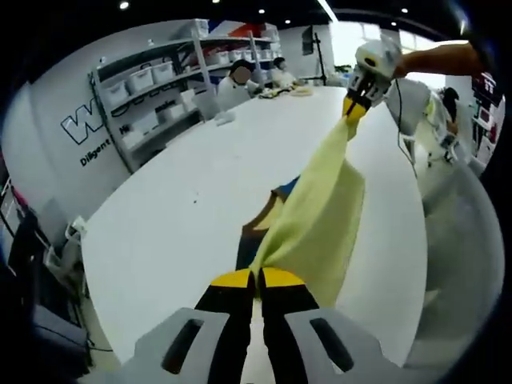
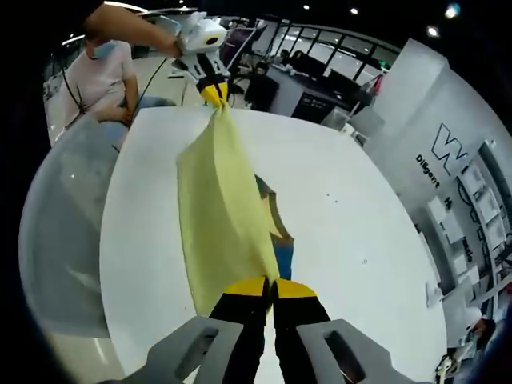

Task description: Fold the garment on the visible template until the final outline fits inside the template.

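Bright, even illumination from ceiling spotlights (image 1: 261, 11) and a strip light (image 1: 326, 9). Window glare (image 1: 352, 36) washed out. Strong fisheye bending at table edges (image 2: 120, 264). Slightly soft throughout; shadows faint.

White table (image 1: 184, 200), dark blue-and-brown template (image 1: 254, 232) lying flat on it, partly hidden by cloth

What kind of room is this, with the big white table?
Probably a workshop or lab. The yellow garment hangs between two grippers over a long white table, storage shelves with bins line the wall, and people sit working at the far end.
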A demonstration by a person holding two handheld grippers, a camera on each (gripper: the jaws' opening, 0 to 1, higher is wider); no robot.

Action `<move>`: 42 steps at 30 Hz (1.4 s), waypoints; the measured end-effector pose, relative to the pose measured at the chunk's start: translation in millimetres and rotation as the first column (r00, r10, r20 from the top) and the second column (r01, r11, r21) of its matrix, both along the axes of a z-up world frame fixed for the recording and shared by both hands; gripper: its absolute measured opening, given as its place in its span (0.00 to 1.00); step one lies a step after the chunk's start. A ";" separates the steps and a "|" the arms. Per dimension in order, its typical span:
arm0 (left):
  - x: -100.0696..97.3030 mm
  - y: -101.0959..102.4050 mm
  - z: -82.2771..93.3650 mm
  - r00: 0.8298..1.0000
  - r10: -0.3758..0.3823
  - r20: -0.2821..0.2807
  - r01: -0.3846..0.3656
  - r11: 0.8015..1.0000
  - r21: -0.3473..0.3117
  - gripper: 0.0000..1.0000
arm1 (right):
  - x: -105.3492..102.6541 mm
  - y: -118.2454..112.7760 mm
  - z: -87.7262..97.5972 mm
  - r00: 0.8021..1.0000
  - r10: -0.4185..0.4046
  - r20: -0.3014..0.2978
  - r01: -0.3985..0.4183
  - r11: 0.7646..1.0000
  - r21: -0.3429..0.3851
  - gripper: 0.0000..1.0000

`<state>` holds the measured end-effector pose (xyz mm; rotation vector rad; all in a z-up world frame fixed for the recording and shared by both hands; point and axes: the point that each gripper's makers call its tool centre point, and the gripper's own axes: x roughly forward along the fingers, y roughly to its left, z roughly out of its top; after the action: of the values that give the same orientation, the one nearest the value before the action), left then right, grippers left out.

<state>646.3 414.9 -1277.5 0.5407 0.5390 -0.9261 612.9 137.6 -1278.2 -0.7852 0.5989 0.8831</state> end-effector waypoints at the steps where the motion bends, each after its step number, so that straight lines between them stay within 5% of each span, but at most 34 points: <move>1: 3.0 -0.9 -1.4 1.000 0.005 0.003 -0.005 1.000 0.005 0.00 | 2.2 -0.1 -1.4 1.000 -0.006 0.000 0.006 1.000 -0.003 0.00; 20: 41.0 1.9 -35.4 0.992 0.124 -0.031 -0.123 0.992 0.041 0.01 | 45.2 -2.9 -41.1 0.991 -0.128 -0.025 0.129 0.992 0.016 0.00; 42: 78.4 -0.3 -84.8 0.967 0.236 -0.096 -0.229 0.970 0.074 0.01 | 88.7 -12.9 -98.7 0.954 -0.282 -0.098 0.286 0.958 0.032 0.00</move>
<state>724.7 414.7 -1362.3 0.4751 0.7127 -0.7176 701.6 124.7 -1376.9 -0.6005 0.7507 0.6671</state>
